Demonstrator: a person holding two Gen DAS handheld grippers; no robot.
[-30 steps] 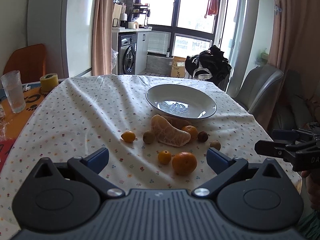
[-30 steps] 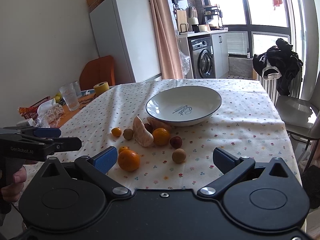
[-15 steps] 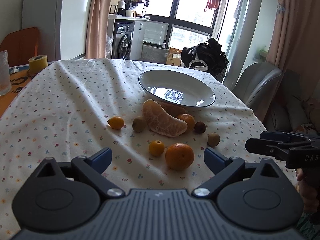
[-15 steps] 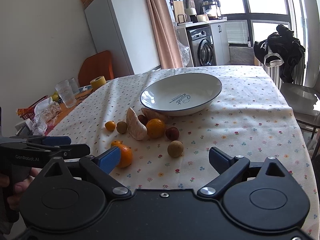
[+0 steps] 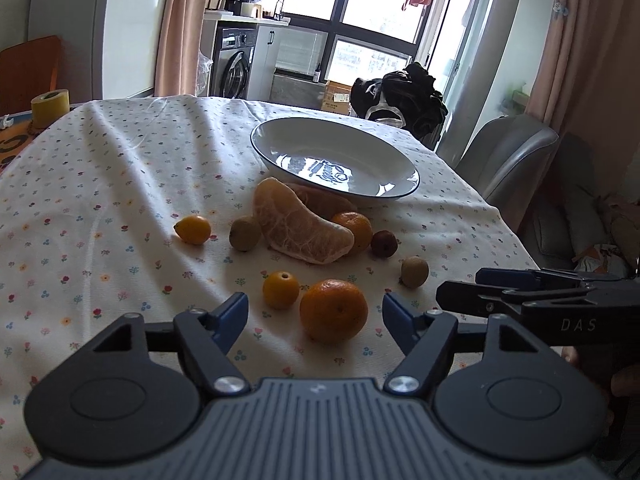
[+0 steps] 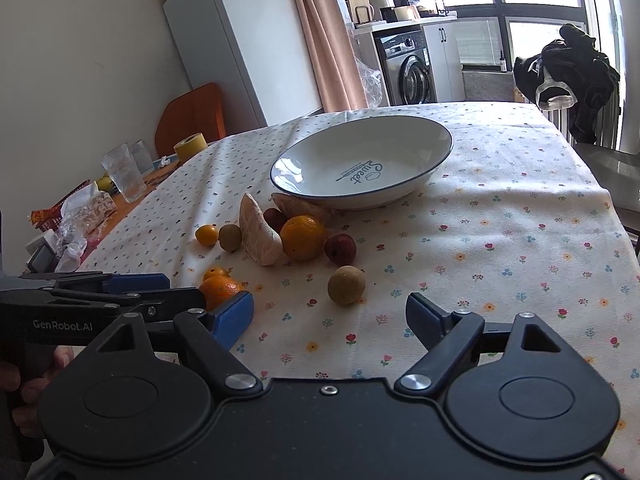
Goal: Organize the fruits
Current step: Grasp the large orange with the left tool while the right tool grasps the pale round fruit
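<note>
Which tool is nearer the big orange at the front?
Left. The left tool is open with the big orange just ahead, between its fingertips. The right tool, also open, sits off to the orange's right, facing a tan round fruit.

Daylight floods through tall windows [image 5: 372, 4] behind pink curtains [image 5: 178, 28], washing machine [image 5: 234, 68] and grey chair [image 5: 508, 160].

Left gripper [image 5: 315, 312]: jaws wide apart, nothing between pads, held low & level. Right gripper [image 6: 330, 316]: jaws wide apart, nothing gripped, level, just beside left; hand [image 6: 24, 384] on left handle
</note>
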